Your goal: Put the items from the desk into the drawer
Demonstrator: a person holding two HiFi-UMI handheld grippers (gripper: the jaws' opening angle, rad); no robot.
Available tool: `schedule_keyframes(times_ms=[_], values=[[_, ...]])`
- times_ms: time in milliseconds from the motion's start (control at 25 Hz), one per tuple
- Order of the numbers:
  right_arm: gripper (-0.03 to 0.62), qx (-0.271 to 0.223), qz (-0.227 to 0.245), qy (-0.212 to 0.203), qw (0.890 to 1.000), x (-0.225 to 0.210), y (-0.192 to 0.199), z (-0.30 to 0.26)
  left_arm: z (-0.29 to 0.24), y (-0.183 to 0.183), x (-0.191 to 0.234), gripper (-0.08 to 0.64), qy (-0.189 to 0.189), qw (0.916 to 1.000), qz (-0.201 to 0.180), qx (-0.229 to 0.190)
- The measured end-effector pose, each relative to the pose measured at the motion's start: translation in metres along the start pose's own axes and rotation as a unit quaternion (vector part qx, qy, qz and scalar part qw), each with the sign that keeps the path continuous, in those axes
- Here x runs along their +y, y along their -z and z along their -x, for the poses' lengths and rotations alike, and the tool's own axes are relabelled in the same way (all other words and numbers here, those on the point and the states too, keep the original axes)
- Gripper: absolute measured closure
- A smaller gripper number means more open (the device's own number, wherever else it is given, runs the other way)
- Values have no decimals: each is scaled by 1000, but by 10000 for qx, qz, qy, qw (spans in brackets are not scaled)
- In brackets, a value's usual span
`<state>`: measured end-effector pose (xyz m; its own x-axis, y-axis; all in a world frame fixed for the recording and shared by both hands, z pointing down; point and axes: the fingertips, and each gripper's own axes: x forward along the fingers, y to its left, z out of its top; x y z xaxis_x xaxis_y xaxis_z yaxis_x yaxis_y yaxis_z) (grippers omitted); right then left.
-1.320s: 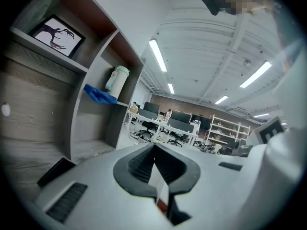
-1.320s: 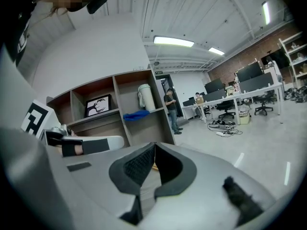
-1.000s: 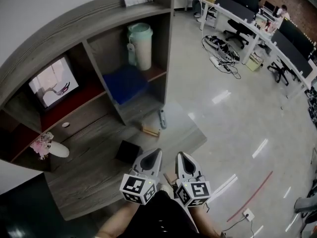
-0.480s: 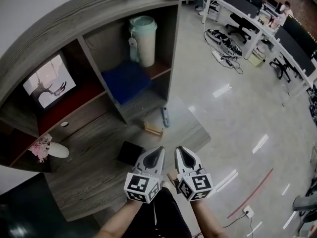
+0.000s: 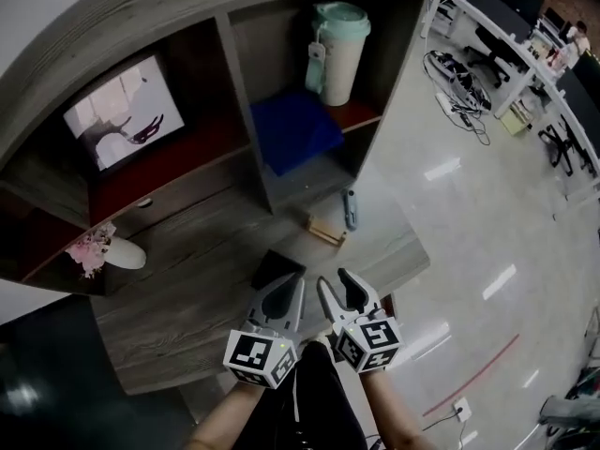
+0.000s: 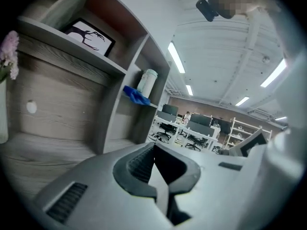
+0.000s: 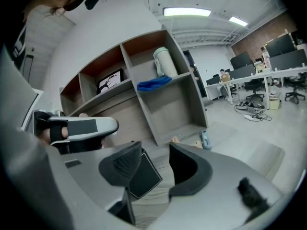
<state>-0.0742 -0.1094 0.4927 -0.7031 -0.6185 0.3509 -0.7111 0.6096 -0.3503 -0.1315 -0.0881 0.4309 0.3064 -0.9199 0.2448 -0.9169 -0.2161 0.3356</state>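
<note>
Flat black box (image 5: 277, 267) lies on the surface (image 5: 178, 322), just ahead of your grippers. Wooden block (image 5: 325, 230) & grey-blue stapler-like tool (image 5: 351, 209) sit farther out, near the shelf unit (image 5: 239, 73). Your right gripper (image 5: 336, 286) has just been opening: jaws wide, nothing gripped, box seen beyond the gap. Left gripper (image 5: 287, 285): jaws together, empty.

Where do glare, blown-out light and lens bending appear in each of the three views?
Head view: glare streaks on the floor, and the shelf unit bows into an arc along its top. Left gripper view: ceiling lights burn white, corners go dark. Right gripper view: the ceiling light is blown out, the shelf unit leans.
</note>
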Motion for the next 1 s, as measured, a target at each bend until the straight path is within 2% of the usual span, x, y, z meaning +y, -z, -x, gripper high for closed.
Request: schedule_keyframes(times_ms=[240, 400, 760, 920, 1000], values=[[387, 453, -477, -236, 9976, 31, 23, -32, 28, 5, 46, 551, -599, 9980, 164, -82], [376, 593, -606, -6, 9964, 35, 28, -45, 39, 6, 64, 551, -826, 9963, 210, -131], [376, 1090, -807, 343, 9902, 40, 39, -59, 46, 9, 73, 551, -946, 9950, 282, -117], [377, 1581, -937, 577, 9813, 39, 46, -60, 44, 6, 74, 551, -950, 9950, 280, -142], [379, 1784, -1182, 565, 9752, 38, 51, -59, 44, 5, 74, 551, -953, 9949, 289, -148]])
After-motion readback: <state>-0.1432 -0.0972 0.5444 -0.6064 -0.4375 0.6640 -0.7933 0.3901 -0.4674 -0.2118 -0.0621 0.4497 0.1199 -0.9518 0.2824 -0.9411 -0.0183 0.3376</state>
